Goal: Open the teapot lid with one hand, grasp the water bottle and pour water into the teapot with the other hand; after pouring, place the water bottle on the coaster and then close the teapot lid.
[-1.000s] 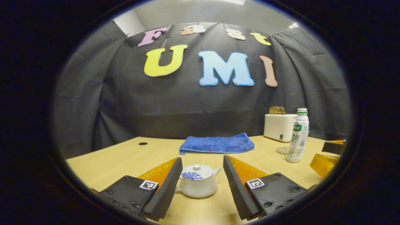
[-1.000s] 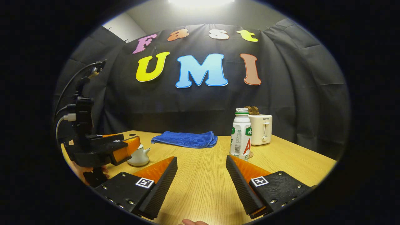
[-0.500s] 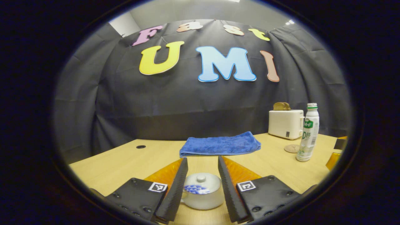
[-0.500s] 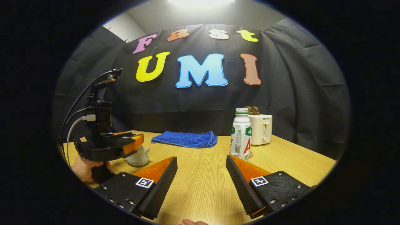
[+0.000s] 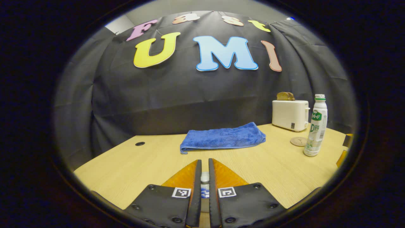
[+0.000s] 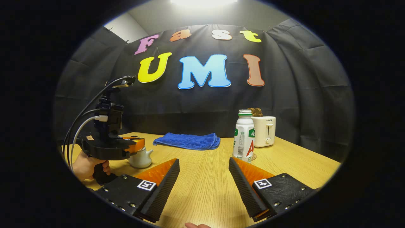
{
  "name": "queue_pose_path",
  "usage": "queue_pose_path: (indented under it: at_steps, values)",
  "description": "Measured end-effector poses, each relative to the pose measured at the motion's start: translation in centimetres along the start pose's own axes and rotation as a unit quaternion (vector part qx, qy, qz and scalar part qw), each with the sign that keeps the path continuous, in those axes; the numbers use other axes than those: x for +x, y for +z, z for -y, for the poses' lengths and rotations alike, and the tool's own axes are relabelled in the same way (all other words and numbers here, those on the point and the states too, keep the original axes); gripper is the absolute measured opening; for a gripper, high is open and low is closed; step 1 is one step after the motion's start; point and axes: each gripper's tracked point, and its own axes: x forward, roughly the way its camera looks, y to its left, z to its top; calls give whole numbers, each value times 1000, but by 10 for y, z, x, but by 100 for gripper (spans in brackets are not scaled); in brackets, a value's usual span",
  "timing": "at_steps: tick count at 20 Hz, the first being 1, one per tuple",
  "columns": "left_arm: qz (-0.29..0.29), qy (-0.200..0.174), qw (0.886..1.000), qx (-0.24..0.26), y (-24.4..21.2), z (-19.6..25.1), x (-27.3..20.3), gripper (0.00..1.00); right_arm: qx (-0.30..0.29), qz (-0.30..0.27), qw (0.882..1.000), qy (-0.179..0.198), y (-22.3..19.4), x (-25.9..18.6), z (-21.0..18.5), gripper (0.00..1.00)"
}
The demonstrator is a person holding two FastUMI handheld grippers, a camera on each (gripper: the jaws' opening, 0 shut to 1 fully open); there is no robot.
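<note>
The white teapot [image 6: 141, 160] stands on the wooden table [image 6: 205, 190], at the left in the right gripper view. My left gripper [image 5: 204, 162] sits just above it, shut on the knob of the teapot lid [image 5: 205, 178], which peeks out between the fingers. The right gripper view shows that left gripper [image 6: 138, 144] over the pot, held by a hand [image 6: 84, 166]. The white water bottle [image 6: 243, 137] stands upright beyond my right gripper [image 6: 204, 164], which hovers open over bare table. A round coaster [image 5: 298, 141] lies beside the bottle [image 5: 315, 126].
A folded blue towel [image 5: 223, 137] lies at the back middle of the table. A white toaster [image 5: 290, 115] with toast in it stands at the back right, behind the bottle. A small dark hole [image 5: 140, 143] marks the table at the back left.
My left gripper has moved forward and down over the teapot, and its fingers have come together on the lid knob. The right gripper has stayed still and open.
</note>
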Motion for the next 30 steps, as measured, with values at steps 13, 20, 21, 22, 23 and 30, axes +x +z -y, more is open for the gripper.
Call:
queue_pose_path:
  at_steps: [13, 20, 21, 22, 23, 30]
  values:
    - [65, -22, 997, -22, 41, 1, -22, 14, 0, 1, 1000, 0, 0, 0, 0, 97]
    - [103, -58, 992, -40, 67, 16, -93, 14, -11, 22, 1000, 1, 16, 14, 22, 96]
    - [103, -63, 992, -39, 69, 19, -102, 14, -19, 30, 999, -10, 23, 19, 32, 96]
    - [103, -68, 992, -39, 68, 22, -110, 14, -21, 30, 999, -22, 27, 25, 43, 96]
    - [101, -77, 991, -43, 67, 26, -117, 14, -16, 25, 999, -29, 25, 31, 53, 96]
    - [102, -98, 990, -21, 65, 47, -133, 13, 53, -28, 996, -64, 4, 75, 107, 97]
